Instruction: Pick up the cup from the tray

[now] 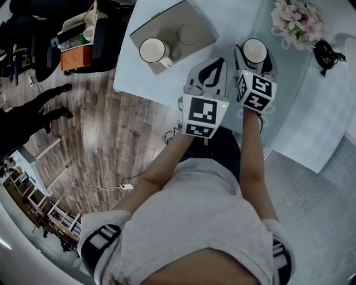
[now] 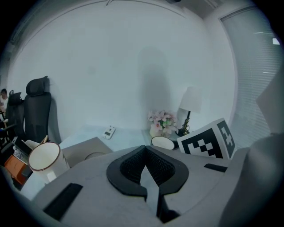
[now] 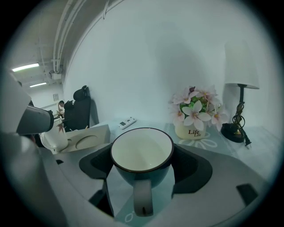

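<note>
Now the right gripper [image 3: 142, 166] is closed on the cup [image 3: 141, 150], one jaw on each side of its dark teal body, with the pale handle pointing back toward the camera. The cup has a thin dark rim, and its white inside holds nothing. It is off the tray [image 1: 192, 16], to the tray's right, over the pale surface [image 1: 139, 72]; the views do not show whether its base touches the surface.

Just beside it, the left gripper [image 2: 145, 165] has its jaws together with nothing between them. It hangs over the surface between the tray and the held cup.

The grey tray sits toward the surface's far left. A second cup [image 1: 153, 50], white with a dark rim and showing only a white inside, stands upright at the tray's near left corner. To its right is a bare round recess [image 1: 189, 34].

Beyond the held cup, a pot of pink flowers [image 3: 193, 130] stands by a lamp [image 3: 240, 95] with a white shade. A remote [image 3: 127, 122] lies near the wall, and an office chair [image 2: 36, 111] stands off the surface's left end.
</note>
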A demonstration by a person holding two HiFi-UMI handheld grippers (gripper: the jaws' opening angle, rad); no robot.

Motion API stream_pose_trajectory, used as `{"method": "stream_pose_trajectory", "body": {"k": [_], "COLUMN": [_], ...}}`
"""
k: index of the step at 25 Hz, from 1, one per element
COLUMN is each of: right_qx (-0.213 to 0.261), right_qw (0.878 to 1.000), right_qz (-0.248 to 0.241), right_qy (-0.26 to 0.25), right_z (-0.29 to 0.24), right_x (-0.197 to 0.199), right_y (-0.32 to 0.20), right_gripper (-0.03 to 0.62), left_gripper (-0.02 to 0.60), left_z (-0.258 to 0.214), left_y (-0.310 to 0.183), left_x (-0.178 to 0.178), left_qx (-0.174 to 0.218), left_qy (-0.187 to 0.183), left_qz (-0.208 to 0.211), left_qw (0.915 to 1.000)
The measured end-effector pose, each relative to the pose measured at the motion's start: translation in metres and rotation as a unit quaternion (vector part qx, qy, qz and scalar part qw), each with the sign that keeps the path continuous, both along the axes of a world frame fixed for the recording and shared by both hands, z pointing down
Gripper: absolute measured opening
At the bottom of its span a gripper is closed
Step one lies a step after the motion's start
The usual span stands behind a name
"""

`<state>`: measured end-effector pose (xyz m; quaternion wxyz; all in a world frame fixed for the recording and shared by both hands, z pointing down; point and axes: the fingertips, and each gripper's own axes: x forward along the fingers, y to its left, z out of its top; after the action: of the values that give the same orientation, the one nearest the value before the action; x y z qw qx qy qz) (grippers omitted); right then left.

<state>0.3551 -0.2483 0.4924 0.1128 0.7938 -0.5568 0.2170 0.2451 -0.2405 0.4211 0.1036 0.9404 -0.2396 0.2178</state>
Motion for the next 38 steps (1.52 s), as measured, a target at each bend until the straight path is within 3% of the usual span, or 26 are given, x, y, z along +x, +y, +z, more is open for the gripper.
{"method": "stream_pose_trajectory", "body": {"k": [8,21,27,32,38], "right_qx": [-0.004,0.007,0.064,0.106,0.12], "right_qw": [1.0,1.0,0.998,0.994,0.988], "right_qz": [0.003,0.002,0.012,-0.021,-0.093], "right_qy": [0.0,-0.004,0.017,0.022,0.004], "right_z": [0.021,0.023,-0.026,-0.071,-0.086], "right_x": [0.007,0.006,0.009,-0.02,-0.081], "right_y": [-0.001,0.0,0.0,-0.004,-0.021], "right_gripper": [0.345,0.345,0.345,0.345,0.345], "left_gripper": [0.005,0.005,0.005,0.005,0.005], "left_z": [0.019,0.018,0.009,0.0,-0.013], "left_y": [-0.003,0.001,-0.003,-0.002,-0.004], "left_x": [0.002,0.002,-0.008,-0.018,-0.047], "left_qx": [-0.001,-0.004,0.0,-0.008,-0.005], "left_qy": [-0.018,-0.012,-0.003,0.017,0.032], "left_qz": [-0.006,-0.012,-0.025,-0.036,-0.069], "left_qw": [0.9998,0.9998,0.9997,0.9992,0.9971]}}
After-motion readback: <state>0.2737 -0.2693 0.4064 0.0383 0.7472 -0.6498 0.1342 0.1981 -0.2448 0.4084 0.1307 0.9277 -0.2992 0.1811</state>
